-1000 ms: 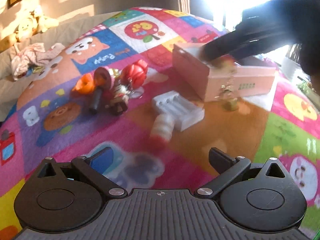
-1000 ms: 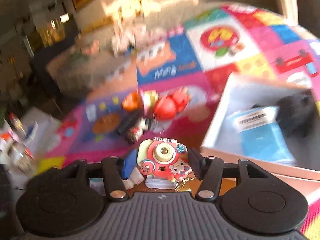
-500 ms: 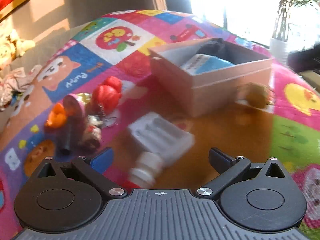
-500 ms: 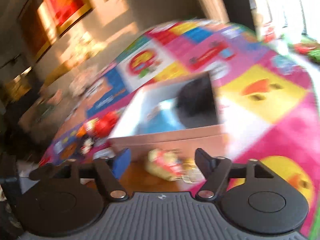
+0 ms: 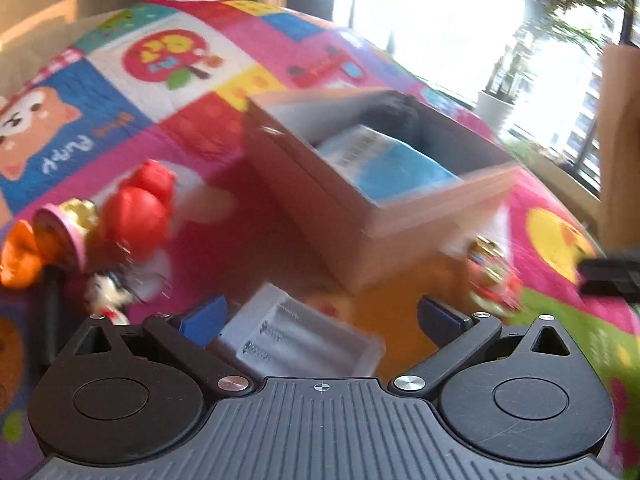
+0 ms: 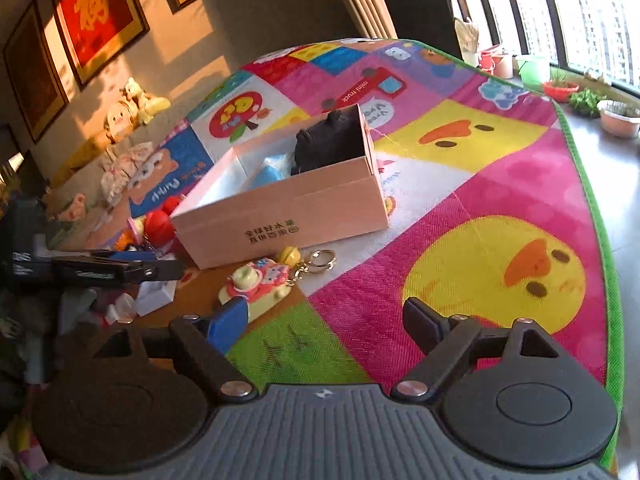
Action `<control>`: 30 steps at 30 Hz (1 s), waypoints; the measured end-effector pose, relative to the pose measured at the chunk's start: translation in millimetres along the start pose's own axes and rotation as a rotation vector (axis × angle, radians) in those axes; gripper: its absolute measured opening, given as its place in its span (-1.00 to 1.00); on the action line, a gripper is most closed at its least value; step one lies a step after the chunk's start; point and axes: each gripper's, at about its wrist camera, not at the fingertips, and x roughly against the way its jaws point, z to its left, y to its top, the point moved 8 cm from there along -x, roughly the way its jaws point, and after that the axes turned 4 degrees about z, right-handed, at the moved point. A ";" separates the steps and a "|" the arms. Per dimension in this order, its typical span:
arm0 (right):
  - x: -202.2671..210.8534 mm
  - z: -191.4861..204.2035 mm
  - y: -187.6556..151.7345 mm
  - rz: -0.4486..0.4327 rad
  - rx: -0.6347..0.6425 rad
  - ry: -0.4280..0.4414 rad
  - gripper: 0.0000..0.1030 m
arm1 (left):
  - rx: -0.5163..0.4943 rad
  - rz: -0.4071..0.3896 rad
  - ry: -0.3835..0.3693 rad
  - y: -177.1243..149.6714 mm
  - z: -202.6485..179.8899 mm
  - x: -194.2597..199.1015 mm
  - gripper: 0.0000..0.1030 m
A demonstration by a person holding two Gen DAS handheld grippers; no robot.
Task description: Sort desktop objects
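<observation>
An open pink cardboard box (image 6: 288, 216) stands on the colourful play mat and also shows in the left wrist view (image 5: 384, 216); it holds a blue packet (image 5: 400, 164) and a black object (image 6: 332, 140). A toy-camera keychain (image 6: 256, 284) lies on the mat in front of the box, beside my right gripper's blue-padded finger. My right gripper (image 6: 324, 316) is open and empty. My left gripper (image 5: 320, 312) is open, its jaws on either side of a white battery case (image 5: 300, 340). The left gripper also shows from the side in the right wrist view (image 6: 120, 268).
A red toy (image 5: 136, 216), a pink-rimmed toy (image 5: 60, 232), an orange toy (image 5: 18, 256) and a small figure (image 5: 108, 296) cluster left of the box. The mat's green edge (image 6: 592, 208) runs along the right. Plush toys (image 6: 136, 100) lie by the far wall.
The right gripper let go of the toy-camera keychain in front of the box and drew back open. The left gripper moved forward until the white battery case lay between its jaws.
</observation>
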 end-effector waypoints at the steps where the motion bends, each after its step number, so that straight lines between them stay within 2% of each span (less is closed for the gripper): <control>1: 1.8 -0.2 2.9 -0.011 0.016 -0.006 0.68 | -0.011 0.006 -0.014 -5.2 -7.7 4.1 1.00; 3: 2.9 -0.2 19.1 -0.035 0.058 -0.022 0.91 | -0.027 0.019 -0.041 -19.4 -25.7 13.0 1.00; 5: -0.7 -2.5 42.0 -0.060 0.083 -0.042 0.99 | -0.036 0.018 -0.036 -31.9 -39.6 20.5 1.00; 9: -29.4 -10.4 82.5 -0.078 0.059 -0.050 1.00 | -0.022 -0.004 0.034 -48.4 -55.3 34.6 1.00; 12: -60.0 -7.7 96.5 -0.031 0.008 0.001 0.99 | 0.001 -0.004 0.118 -51.4 -53.7 44.1 1.00; 14: -71.5 1.8 98.1 -0.005 -0.014 0.052 1.00 | 0.015 -0.019 0.175 -53.5 -49.1 55.9 1.00; 16: -75.6 14.0 98.4 -0.009 -0.004 0.066 1.00 | 0.029 -0.035 0.210 -58.2 -44.1 70.4 1.00; 20: -69.7 29.3 92.1 0.012 0.015 0.178 1.00 | 0.050 -0.028 0.287 -70.5 -26.3 86.3 1.00; 23: -55.3 34.8 88.0 -0.037 0.088 0.120 1.00 | 0.110 -0.004 0.311 -76.6 -7.0 83.6 1.00; 25: -45.2 37.7 82.1 -0.059 0.141 0.071 1.00 | 0.157 -0.016 0.286 -76.4 1.9 79.8 1.00; 29: -25.1 48.9 56.4 -0.049 0.238 0.051 1.00 | 0.179 -0.043 0.242 -68.9 14.6 70.9 1.00; 30: -20.5 52.3 47.1 -0.039 0.267 0.047 1.00 | 0.185 -0.038 0.243 -67.4 19.1 68.3 0.89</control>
